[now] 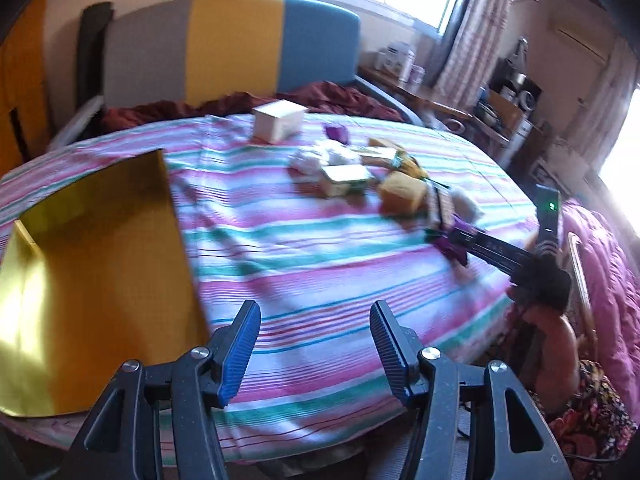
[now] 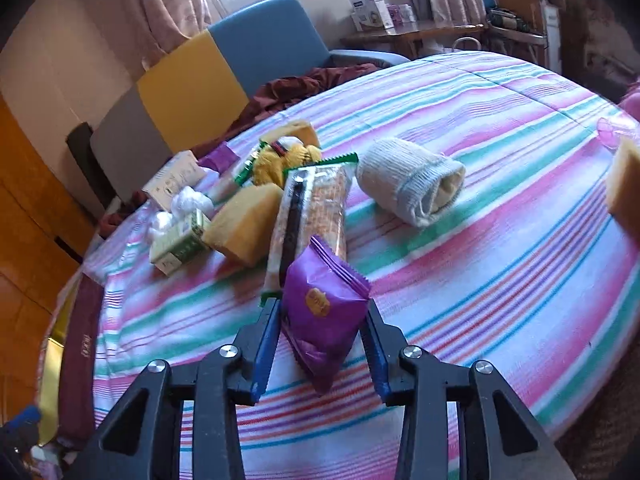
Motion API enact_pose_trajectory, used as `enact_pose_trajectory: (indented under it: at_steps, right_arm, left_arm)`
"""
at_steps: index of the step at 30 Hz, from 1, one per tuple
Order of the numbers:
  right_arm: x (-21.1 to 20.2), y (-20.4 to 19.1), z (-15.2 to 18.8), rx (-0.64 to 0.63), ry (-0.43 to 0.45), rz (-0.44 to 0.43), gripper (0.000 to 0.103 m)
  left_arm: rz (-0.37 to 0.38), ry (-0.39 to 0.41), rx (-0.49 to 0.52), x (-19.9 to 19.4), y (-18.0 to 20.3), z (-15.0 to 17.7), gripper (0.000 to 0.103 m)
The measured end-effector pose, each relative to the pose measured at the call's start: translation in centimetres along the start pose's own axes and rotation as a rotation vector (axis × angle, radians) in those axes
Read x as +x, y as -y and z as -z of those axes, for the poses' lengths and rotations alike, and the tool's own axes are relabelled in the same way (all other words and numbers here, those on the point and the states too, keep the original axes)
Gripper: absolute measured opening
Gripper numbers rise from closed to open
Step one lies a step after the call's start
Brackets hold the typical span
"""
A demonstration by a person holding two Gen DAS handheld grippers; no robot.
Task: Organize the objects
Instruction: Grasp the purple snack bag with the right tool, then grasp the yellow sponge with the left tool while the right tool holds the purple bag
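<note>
Grip confirmed: right gripper (image 2: 322, 344) clamped a crinkly purple foil snack packet (image 2: 325, 312), pile at eleven o'clock. Left gripper (image 1: 314, 344) gaped empty. Lift gently toward shiny gold box (image 1: 96, 272); avoid crushing.

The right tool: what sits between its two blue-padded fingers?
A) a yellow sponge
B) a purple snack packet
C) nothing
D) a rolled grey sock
B: in the right wrist view the purple snack packet stands squeezed between the pads of the right tool.
</note>
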State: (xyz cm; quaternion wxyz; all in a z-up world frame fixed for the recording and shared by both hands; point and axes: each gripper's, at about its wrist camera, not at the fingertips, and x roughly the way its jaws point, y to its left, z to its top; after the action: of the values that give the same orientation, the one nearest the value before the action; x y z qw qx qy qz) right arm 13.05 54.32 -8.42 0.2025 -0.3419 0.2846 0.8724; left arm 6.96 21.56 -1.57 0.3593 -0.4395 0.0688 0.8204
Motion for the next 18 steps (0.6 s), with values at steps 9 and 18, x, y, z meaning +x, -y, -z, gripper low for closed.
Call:
enact_pose_trajectory:
  at_steps: [9, 18]
  right_arm:
    - [0.2, 0.7, -0.2, 0.004, 0.041, -0.045, 0.032]
    - [0.0, 3.3, -0.6, 0.043, 0.113, -0.032, 0.033]
  left_arm:
    - [0.140, -0.093, 0.017, 3.0, 1.9, -0.7, 0.060]
    - [0.165, -0.039, 0.055, 5.2, 4.3, -3.0, 0.084]
